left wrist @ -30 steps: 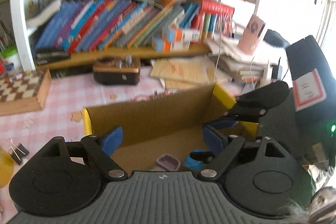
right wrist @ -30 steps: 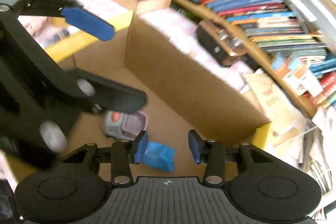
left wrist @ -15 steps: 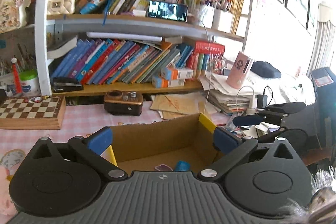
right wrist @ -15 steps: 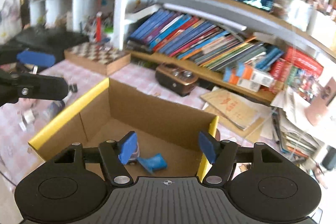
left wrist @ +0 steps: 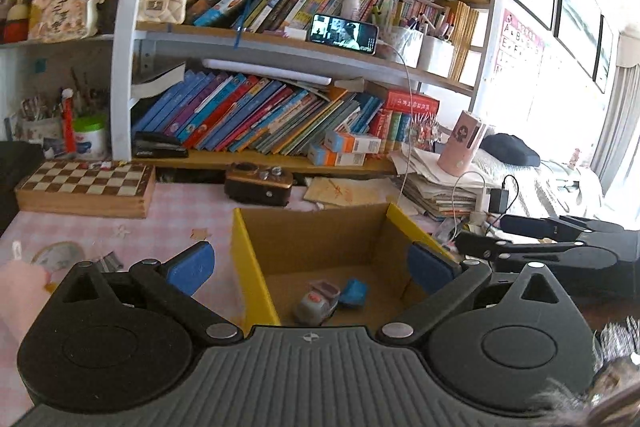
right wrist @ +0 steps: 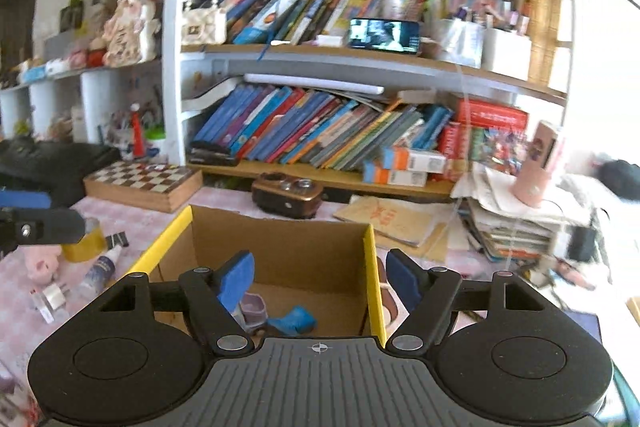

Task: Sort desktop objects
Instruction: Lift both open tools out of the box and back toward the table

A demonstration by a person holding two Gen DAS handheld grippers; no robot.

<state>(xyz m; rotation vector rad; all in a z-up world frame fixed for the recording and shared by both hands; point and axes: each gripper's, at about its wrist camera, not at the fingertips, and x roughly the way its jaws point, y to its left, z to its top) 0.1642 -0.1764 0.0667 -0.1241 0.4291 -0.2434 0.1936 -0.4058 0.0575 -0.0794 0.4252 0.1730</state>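
Observation:
An open cardboard box [left wrist: 320,239] with yellow flap edges stands on the pink checked desk; it also shows in the right wrist view [right wrist: 304,251]. Inside lie a small grey-and-purple toy [left wrist: 316,303] and a blue object [left wrist: 354,291], seen too in the right wrist view as the toy [right wrist: 253,310] and the blue object [right wrist: 294,321]. My left gripper [left wrist: 312,267] is open and empty above the box's near side. My right gripper [right wrist: 320,279] is open and empty over the box's right wall. The right gripper shows at the right of the left view [left wrist: 560,247].
On the desk left of the box lie a small bottle [right wrist: 100,269], binder clips [right wrist: 116,239], a yellow tape roll [right wrist: 82,247], a pink toy [right wrist: 42,265] and a plug [right wrist: 50,301]. A chessboard [left wrist: 86,187], a brown radio [left wrist: 258,185], paper stacks [left wrist: 436,183] and a bookshelf [left wrist: 280,163] stand behind.
Both grippers have drawn up and back out of the box and levelled. The right gripper's jaws have opened wider. The toy and blue object stay in the box.

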